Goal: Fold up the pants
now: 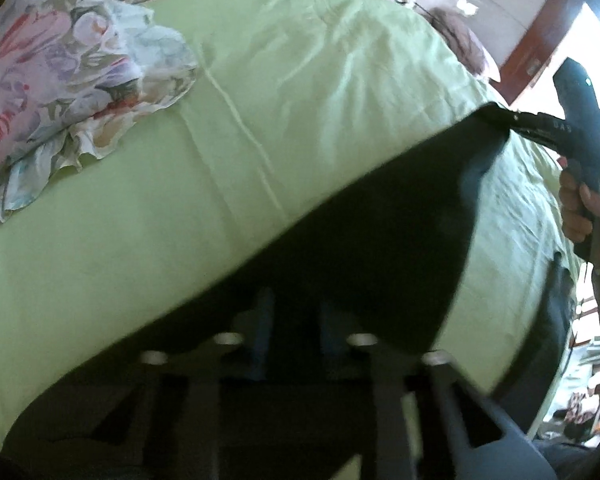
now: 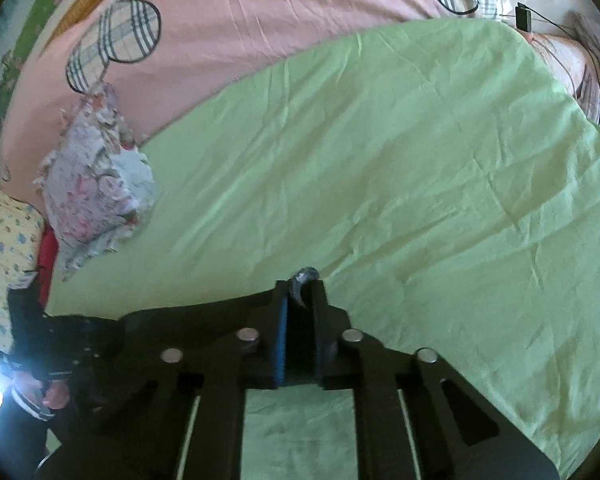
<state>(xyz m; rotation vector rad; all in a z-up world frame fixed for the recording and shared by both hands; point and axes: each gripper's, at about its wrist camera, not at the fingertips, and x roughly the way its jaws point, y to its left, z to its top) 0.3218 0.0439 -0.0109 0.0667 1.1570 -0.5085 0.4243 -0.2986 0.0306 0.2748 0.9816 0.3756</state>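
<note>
A: Where's the garment?

B: The dark, near-black fabric pants (image 1: 380, 248) hang stretched between the two grippers, over the light green bed sheet (image 1: 180, 220). The top edge runs as one taut line from the left gripper (image 1: 294, 344) across to the right gripper (image 1: 516, 122).

A: Jaws?

B: Right gripper (image 2: 302, 308): jaws closed on a bunched bit of the dark cloth, which pokes out just past the tips. Left: the wrist view is blurred and dark, jaws drawn together with cloth right in front of them. I read it as gripping that end of the pants, but the pinch itself isn't clearly visible.

A: Long axis?

B: It runs gripper to gripper. From the left jaws the cloth goes up and to the right toward the other tool. The body of the pants sags below that line, toward the person.

A: Which hand's nearer?

B: Neither, each has a corner. The person's right hand (image 1: 592, 224) is on the handle at the far end. For a fold I'd guess the held edge gets laid forward onto the sheet ahead of both jaws.

A: Anything in the way?

B: A floral frilled pillow (image 1: 60, 92) sits off to the left of the jaws, well apart from the pants.
</note>
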